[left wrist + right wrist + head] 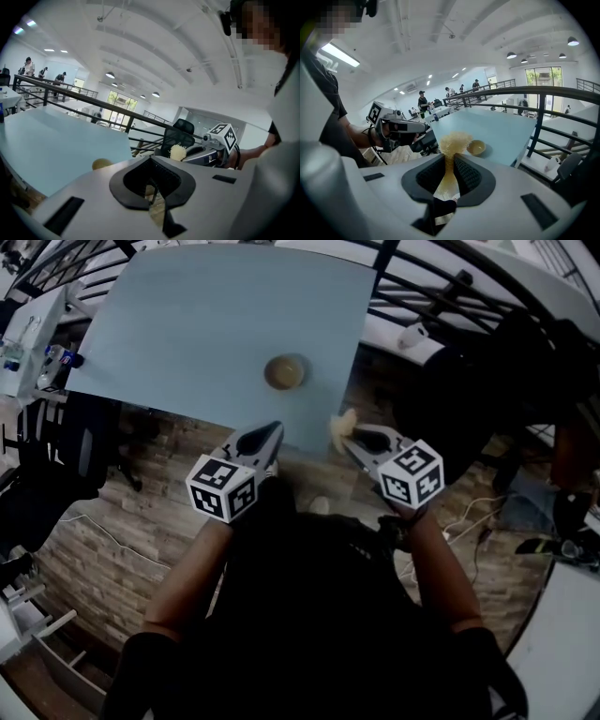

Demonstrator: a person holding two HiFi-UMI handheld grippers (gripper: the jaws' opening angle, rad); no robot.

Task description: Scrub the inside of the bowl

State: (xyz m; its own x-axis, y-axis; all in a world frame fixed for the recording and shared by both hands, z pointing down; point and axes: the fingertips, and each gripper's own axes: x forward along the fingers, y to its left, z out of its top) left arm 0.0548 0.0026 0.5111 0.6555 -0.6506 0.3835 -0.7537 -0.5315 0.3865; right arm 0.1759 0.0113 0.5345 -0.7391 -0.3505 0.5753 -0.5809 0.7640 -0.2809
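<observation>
The small tan bowl (284, 372) sits near the near edge of the pale blue table (187, 324), with nothing touching it. Just short of that edge, the right gripper (352, 435) pinches a fibrous yellow scrubber (341, 425), presumably for the scrubbing. The left gripper (272, 433) has its jaws pressed together on nothing, likely free to steady the bowl.

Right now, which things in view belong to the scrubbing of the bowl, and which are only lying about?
For the job: bowl on the blue table; yellow scrubber, gripped in the right claw; left claw, shut and empty.

Lying about: white cup on the ledge; black chair; white cable on the floor.
</observation>
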